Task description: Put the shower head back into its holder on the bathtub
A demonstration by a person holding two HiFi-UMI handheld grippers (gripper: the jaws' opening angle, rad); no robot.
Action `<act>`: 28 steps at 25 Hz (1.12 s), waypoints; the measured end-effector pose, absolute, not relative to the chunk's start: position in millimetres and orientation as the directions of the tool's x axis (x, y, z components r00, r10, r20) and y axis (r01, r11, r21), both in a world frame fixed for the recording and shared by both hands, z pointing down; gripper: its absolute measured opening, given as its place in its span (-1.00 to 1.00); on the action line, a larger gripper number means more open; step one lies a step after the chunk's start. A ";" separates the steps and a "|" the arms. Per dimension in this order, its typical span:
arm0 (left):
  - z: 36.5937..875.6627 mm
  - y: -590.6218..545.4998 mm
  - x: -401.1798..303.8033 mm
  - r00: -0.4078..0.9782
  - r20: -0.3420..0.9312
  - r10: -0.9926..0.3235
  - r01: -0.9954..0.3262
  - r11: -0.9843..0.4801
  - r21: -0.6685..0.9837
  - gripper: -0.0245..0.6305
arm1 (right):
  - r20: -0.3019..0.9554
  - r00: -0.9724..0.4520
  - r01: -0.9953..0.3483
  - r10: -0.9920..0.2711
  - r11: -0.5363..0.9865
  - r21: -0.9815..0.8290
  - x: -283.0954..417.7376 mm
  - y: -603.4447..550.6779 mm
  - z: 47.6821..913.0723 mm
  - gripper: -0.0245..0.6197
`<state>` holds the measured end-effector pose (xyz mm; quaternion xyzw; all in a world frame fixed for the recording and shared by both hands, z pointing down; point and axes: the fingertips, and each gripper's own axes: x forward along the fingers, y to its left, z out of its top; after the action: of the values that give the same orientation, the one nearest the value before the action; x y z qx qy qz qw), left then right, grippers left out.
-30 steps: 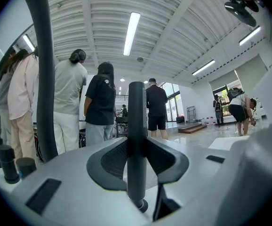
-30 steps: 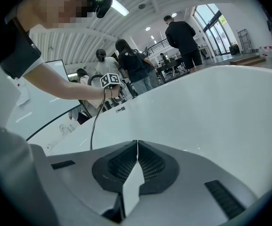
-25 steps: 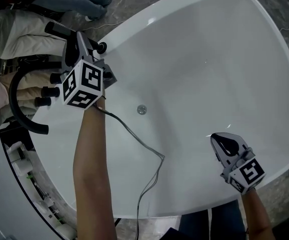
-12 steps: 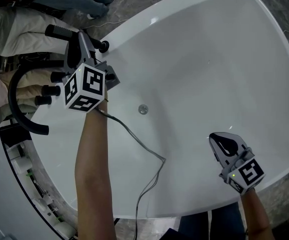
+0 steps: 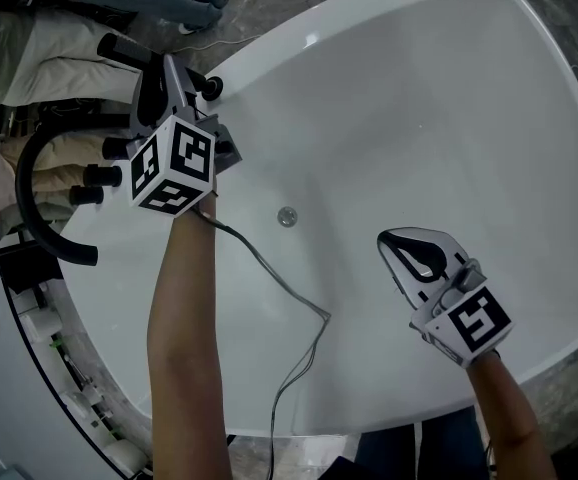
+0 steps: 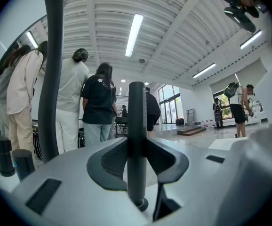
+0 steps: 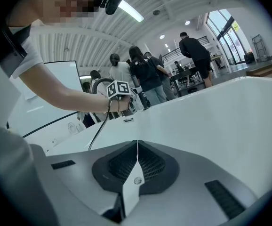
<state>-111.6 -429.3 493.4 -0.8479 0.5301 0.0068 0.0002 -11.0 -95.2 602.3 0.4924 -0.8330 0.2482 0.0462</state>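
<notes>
Left gripper (image 5: 164,83): at the tub's far-left rim, pointing level out over the rim, marker cube facing up toward the head camera.
Left jaws: pinching the shower head (image 6: 137,112), one ribbed pad pressed on each side of it.
Shower head: slim dark rod, standing upright between the left pads in the left gripper view, its top above the pads and its rounded lower end below them. In the head view its black ends stick out either side of the gripper at the far-left rim.
Holder: cannot tell whether the rod sits in it.
Right gripper (image 5: 399,248): over the inside of the tub (image 5: 419,118) near its near-right rim, tilted a little downward, well apart from the left gripper.
Right jaws: pressed together, pads meeting along one seam, nothing between them.
Spout (image 5: 24,193): black arched pipe on the tub's left rim, just beside the left gripper. In the left gripper view it rises as a thick dark bar left of the rod.
Knobs (image 5: 94,176): short black cylinders on the left rim, between spout and gripper.
Drain (image 5: 287,216): small round fitting in the tub floor, between the two grippers.
Cable (image 5: 269,270): thin, runs from the left gripper along the forearm (image 5: 179,318) and over the tub to its near rim.
People (image 6: 98,102): several standing beyond the left rim, backs to the tub.
</notes>
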 end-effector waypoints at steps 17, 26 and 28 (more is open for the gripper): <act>518.3 -426.0 -114.3 0.408 -0.009 -0.913 -0.912 -0.408 0.030 -0.56 | 0.275 -0.557 -0.820 -0.784 0.467 -0.332 -28.5 -121.2 595.5 -0.90; 520.8 -428.0 -114.4 0.407 0.020 -0.913 -0.913 -0.406 0.027 -0.56 | 0.298 -0.581 -0.808 -0.758 0.490 -0.327 -38.8 -109.7 600.6 -0.90; 521.8 -424.1 -116.9 0.406 0.033 -0.913 -0.914 -0.406 0.004 -0.56 | 0.296 -0.584 -0.806 -0.756 0.498 -0.321 -41.4 -107.6 598.3 -0.90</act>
<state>-116.9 -424.1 521.8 -0.8383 0.5449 -0.0130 -0.0106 -41.4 -107.6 598.3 0.4521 -0.8634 0.2161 0.0581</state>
